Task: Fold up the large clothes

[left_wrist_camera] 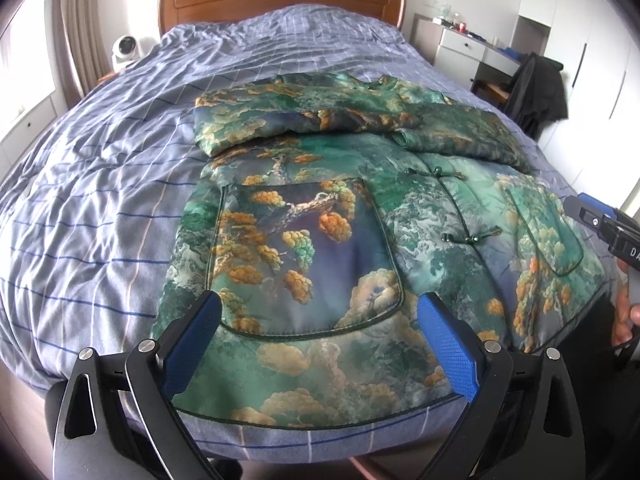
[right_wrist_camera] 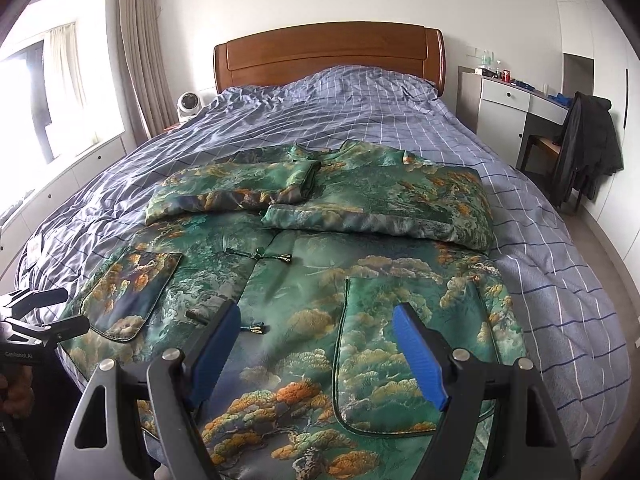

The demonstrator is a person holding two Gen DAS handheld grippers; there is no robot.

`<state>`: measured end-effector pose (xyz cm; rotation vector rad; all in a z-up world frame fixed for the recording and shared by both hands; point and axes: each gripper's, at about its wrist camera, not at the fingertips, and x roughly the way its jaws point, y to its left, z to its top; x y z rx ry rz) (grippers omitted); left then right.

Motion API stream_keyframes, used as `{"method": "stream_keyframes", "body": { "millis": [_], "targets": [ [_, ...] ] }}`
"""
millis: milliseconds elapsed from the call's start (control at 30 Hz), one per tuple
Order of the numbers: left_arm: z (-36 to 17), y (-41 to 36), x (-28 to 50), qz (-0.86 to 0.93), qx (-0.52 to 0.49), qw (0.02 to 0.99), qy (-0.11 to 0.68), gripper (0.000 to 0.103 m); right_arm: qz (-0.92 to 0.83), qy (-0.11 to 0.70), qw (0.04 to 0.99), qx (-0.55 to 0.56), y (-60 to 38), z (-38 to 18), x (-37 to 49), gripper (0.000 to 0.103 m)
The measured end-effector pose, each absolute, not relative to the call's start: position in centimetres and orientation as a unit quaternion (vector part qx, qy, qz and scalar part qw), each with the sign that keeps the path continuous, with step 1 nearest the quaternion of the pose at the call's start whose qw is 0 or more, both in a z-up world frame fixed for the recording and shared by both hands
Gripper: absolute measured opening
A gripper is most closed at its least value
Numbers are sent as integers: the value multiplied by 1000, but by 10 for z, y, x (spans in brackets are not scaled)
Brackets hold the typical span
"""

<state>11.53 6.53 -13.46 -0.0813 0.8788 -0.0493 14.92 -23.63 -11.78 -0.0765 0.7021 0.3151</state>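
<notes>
A large green satin jacket [left_wrist_camera: 304,216] with orange tree print lies front-up on the bed, both sleeves folded across its chest. It also shows in the right wrist view [right_wrist_camera: 320,280]. My left gripper [left_wrist_camera: 320,308] is open, hovering over the jacket's left pocket near the hem. My right gripper [right_wrist_camera: 316,316] is open, hovering over the right pocket near the hem. Neither holds anything. The right gripper's body shows at the left view's right edge [left_wrist_camera: 608,228]; the left gripper's body shows at the right view's left edge [right_wrist_camera: 36,320].
The bed [left_wrist_camera: 100,168] has a blue checked duvet and a wooden headboard [right_wrist_camera: 328,52]. A white fan [right_wrist_camera: 188,106] stands at the left, a desk [right_wrist_camera: 516,96] and a chair with a dark coat [right_wrist_camera: 588,140] at the right.
</notes>
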Motion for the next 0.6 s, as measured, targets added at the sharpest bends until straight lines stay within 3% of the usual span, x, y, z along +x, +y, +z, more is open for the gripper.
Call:
{"method": "stream_keyframes", "body": {
  "millis": [233, 467, 600],
  "targets": [
    [-130, 72, 113, -15, -42, 906, 420, 99, 151, 346, 926, -29, -241, -118, 150, 80],
    [-132, 144, 109, 50, -108, 897, 425, 99, 105, 333, 937, -33, -285, -97, 155, 80],
    [-142, 173, 108, 66, -137, 886, 439, 99, 67, 365, 927, -46, -331, -101, 163, 80]
  ]
}}
